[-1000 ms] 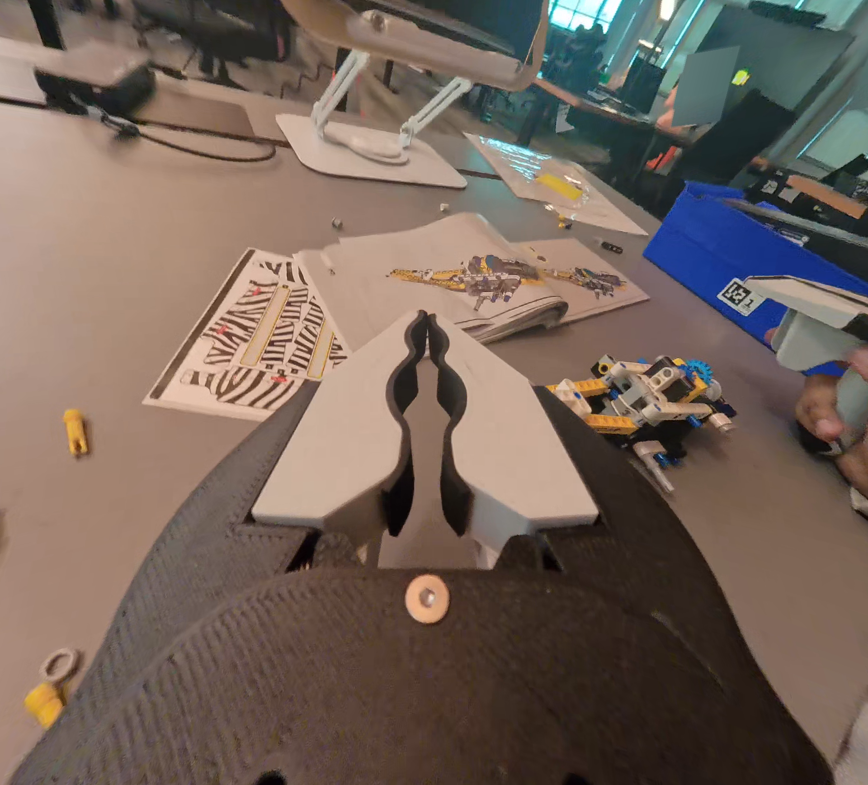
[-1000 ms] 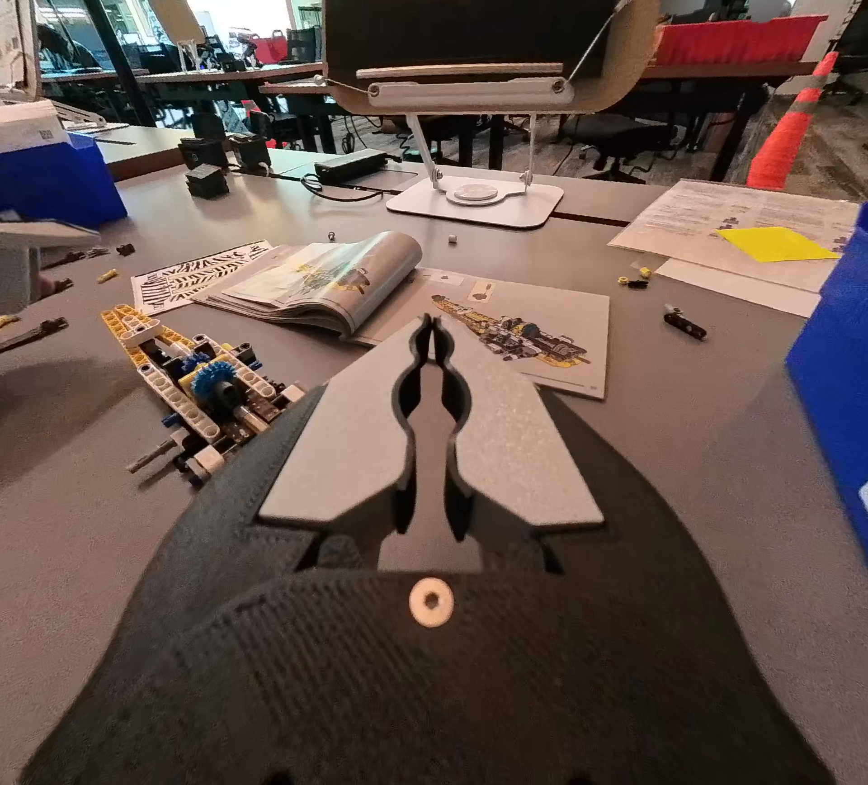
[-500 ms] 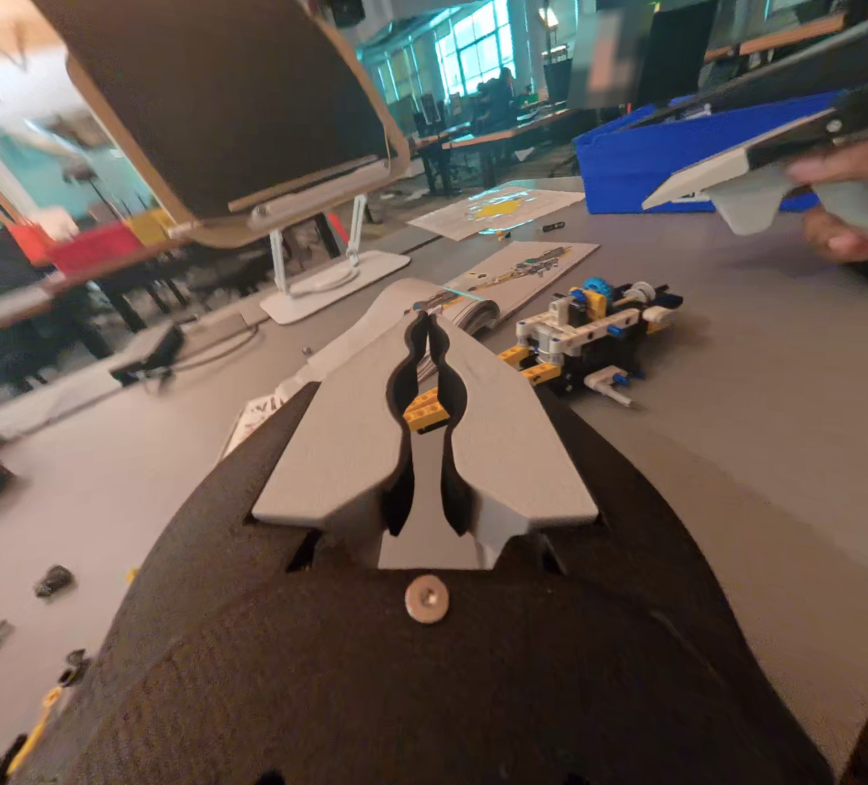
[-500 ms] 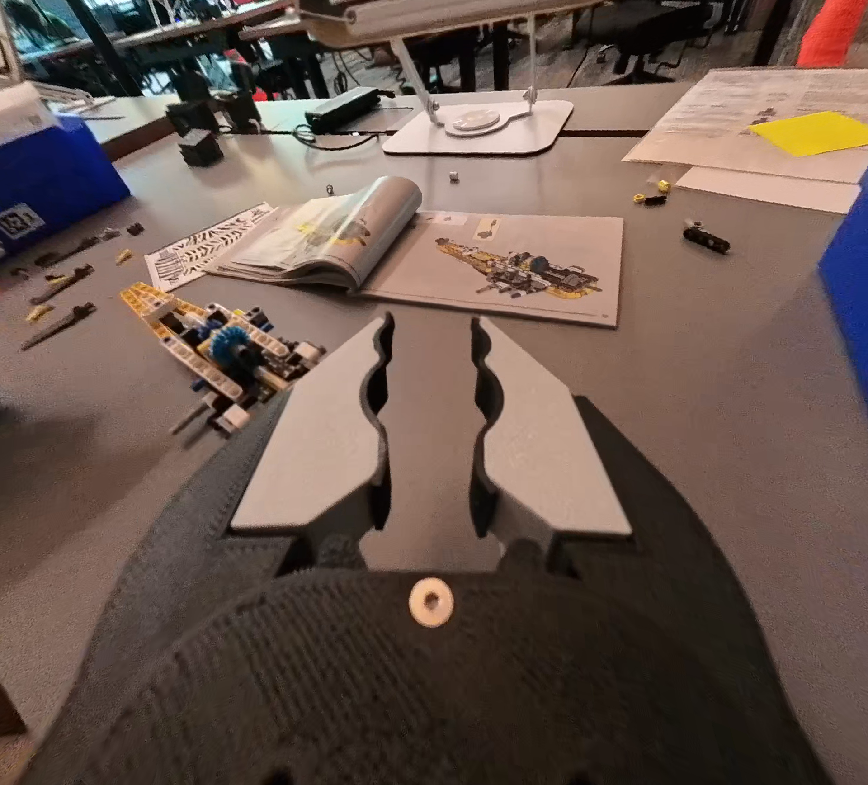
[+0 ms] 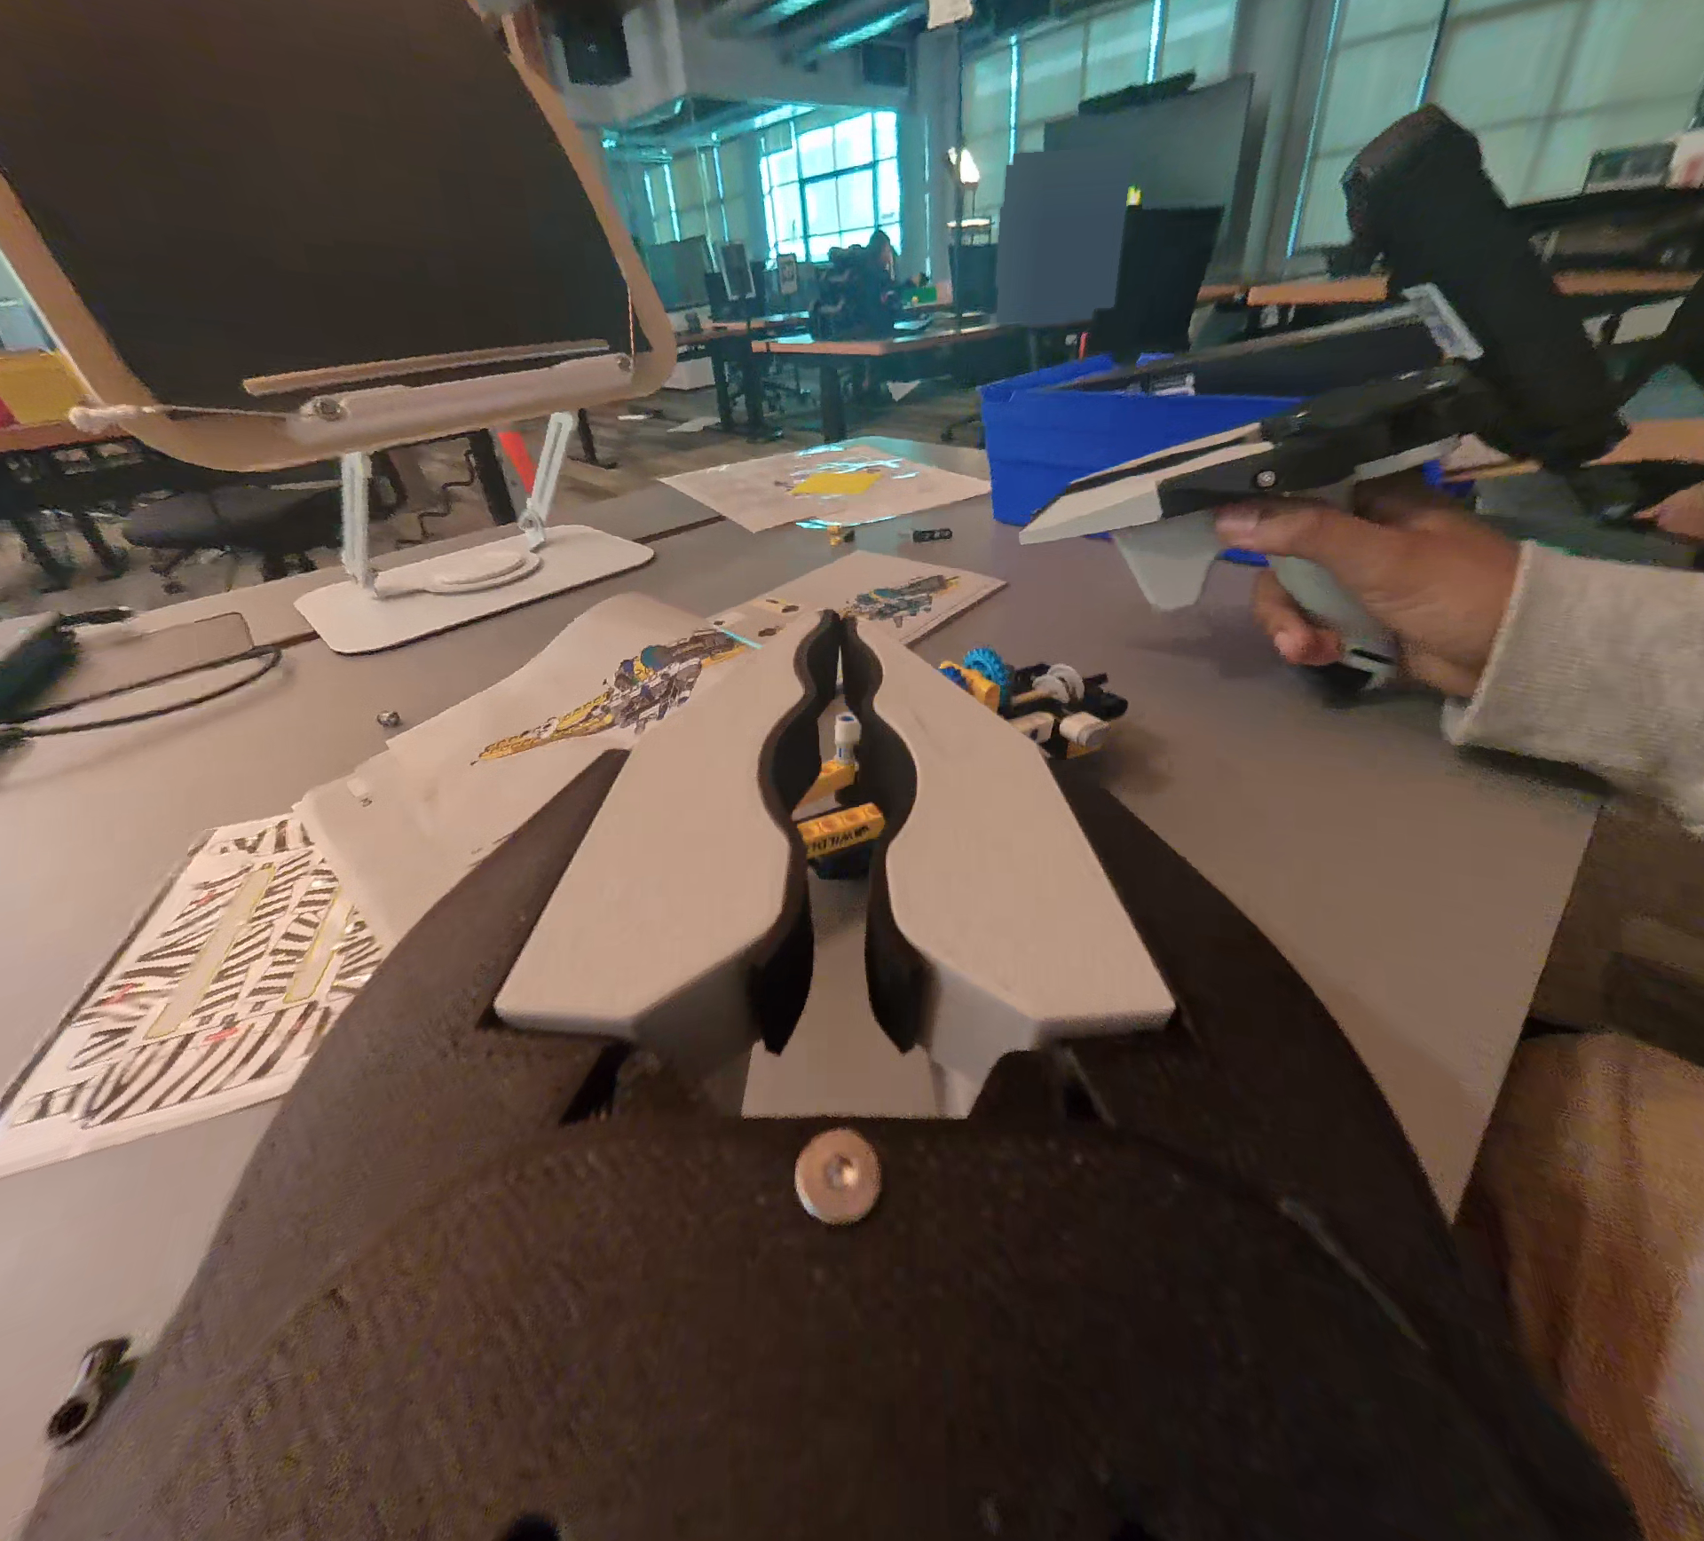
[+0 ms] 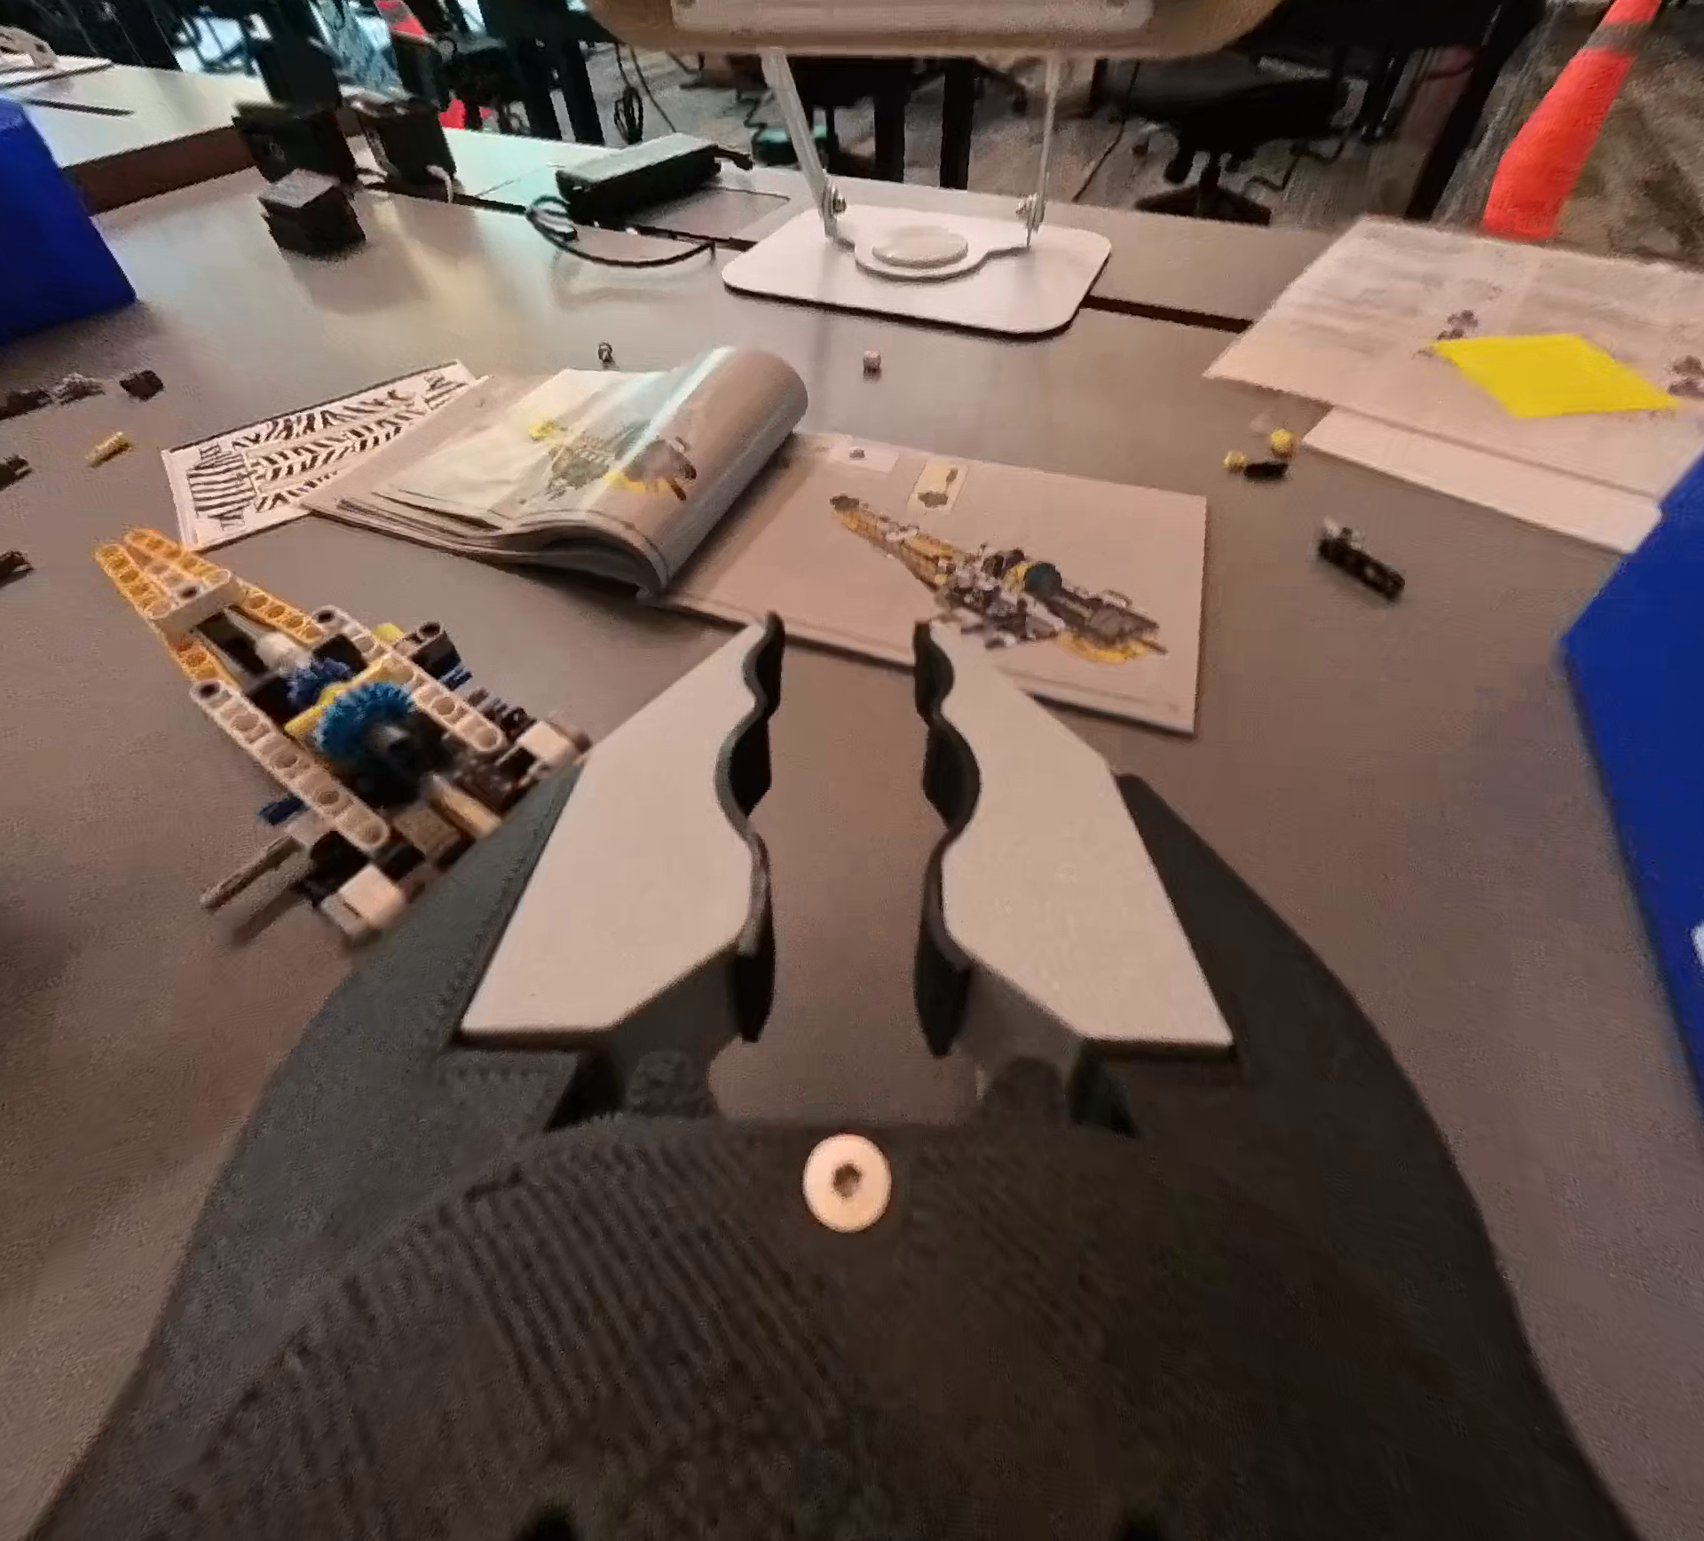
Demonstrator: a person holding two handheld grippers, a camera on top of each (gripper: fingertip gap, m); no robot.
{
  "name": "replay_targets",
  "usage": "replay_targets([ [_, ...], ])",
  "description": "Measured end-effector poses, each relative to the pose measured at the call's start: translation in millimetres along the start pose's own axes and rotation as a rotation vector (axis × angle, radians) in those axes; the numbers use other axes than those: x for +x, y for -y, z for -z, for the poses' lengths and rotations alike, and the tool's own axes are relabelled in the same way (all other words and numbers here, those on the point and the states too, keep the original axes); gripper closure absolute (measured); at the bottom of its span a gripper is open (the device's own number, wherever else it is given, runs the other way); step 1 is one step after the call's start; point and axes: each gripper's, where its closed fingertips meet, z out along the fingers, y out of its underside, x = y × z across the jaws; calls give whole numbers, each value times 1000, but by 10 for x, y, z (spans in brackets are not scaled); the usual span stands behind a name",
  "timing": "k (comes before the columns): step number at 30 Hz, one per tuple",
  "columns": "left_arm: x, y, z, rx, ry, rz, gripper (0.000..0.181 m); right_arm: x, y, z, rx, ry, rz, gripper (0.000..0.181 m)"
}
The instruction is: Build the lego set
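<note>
Your left gripper [image 5: 839,630] swung over the yellow-and-white lego car frame [image 6: 313,713], tips together, empty. Right gripper [image 6: 846,639] spread apart; frame lies left, pointing away.

Yellow-white lego model [image 6: 304,713], blue gear [image 6: 364,713]; zebra-striped sticker sheet [image 6: 304,436].

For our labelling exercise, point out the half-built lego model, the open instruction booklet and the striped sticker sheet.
lego model [image 6: 350,722], right wrist view, on its blue gear.
instruction booklet [image 6: 922,574], right wrist view, on the flat right-hand page.
sticker sheet [image 6: 313,445], right wrist view, on its striped middle.
</note>
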Motion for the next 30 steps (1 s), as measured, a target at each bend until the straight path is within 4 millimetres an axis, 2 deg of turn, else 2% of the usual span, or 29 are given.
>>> replay_targets([
  [2, -58, -9, -81, 1, -32, 59, 181, 8, 87, -159, 4, 18, 70, 155],
  [5, -204, -26, -195, 3, -34, 111, 181, 47, 56, -381, -13, 29, 160, 161],
  [8, -414, -48, -216, -38, 28, 57, 181, 56, 131, -425, 28, 58, 136, 163],
  [11, -713, 44, -77, -42, 132, 57, 181, 141, 193, -404, 68, 68, 50, 162],
  [13, -990, 72, 122, -66, 225, 98, 181, 185, 186, -418, 54, 79, -1, 161],
  [15, -1365, 71, 447, -104, 357, 108, 181, 198, 170, -413, 40, 79, -23, 160],
  [18, -2009, -22, 1157, -233, 596, 75, 175, 141, 165, -306, 37, 79, -17, 161],
  [20, -2269, -210, 1594, -349, 661, 148, 173, 99, 178, -185, 52, 76, -4, 161],
  [22, -2366, -417, 1894, -422, 661, 267, 172, 74, 172, -66, 53, 72, 4, 161],
  [24, -2350, -598, 2000, -456, 609, 390, 171, 73, 176, 46, 60, 62, 1, 161],
  [27, -2225, -881, 1900, -566, 500, 472, 161, 56, 194, 190, 79, 58, -15, 161],
  [30, -2137, -1088, 1777, -685, 446, 455, 157, 20, 173, 286, 84, 54, -14, 161],
])
